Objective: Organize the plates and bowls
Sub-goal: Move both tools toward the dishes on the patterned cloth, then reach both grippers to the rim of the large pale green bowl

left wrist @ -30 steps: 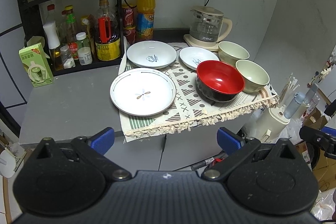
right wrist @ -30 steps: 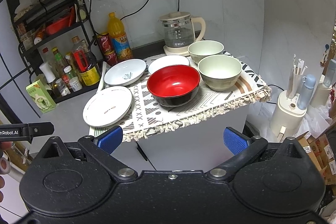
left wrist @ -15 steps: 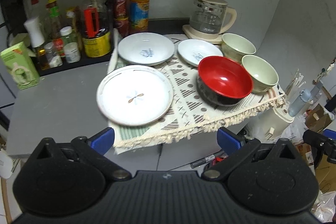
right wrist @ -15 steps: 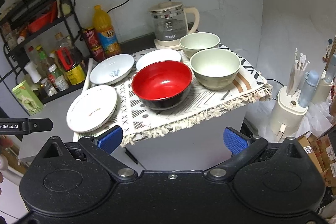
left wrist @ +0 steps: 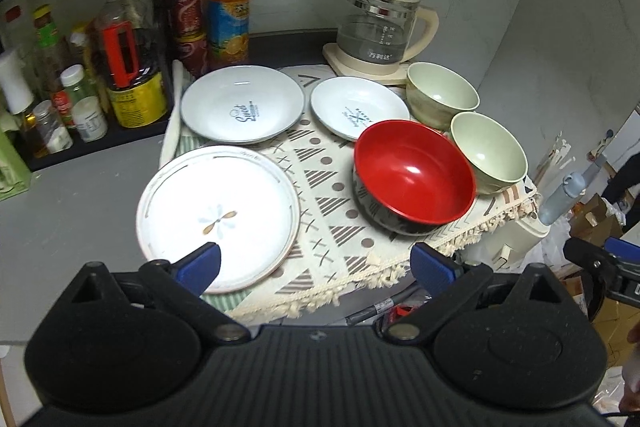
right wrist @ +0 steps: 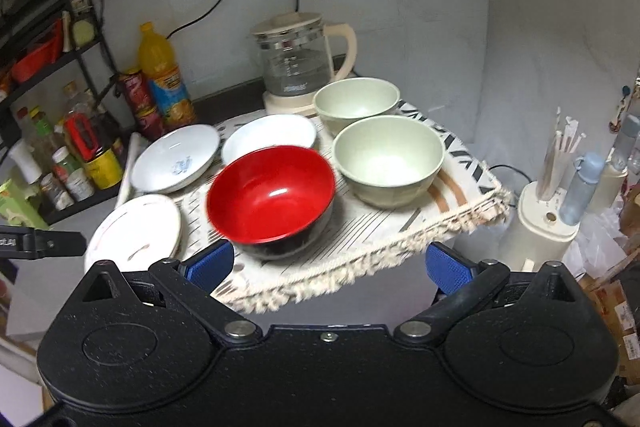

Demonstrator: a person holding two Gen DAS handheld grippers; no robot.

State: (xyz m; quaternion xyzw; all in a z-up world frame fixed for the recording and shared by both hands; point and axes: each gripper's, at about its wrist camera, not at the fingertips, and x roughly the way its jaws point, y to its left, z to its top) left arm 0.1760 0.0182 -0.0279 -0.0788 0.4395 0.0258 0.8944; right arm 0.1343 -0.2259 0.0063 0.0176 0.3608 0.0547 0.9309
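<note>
Both grippers hang spread wide and empty at the front edge of the grey surface (left wrist: 76, 211). The left gripper (left wrist: 316, 265) is above the near rim of the big white plate (left wrist: 218, 217); the right gripper (right wrist: 328, 267) faces the red bowl (right wrist: 272, 197). All the dishes sit on a patterned fringed cloth (left wrist: 332, 211). Behind the big plate lies a plate printed "Sweet" (left wrist: 242, 103), beside it a smaller plate (left wrist: 360, 107) with blurred lettering. Two pale green bowls (right wrist: 388, 159) stand right of the red one. The glass kettle (left wrist: 378, 31) carries small, unreadable characters.
</note>
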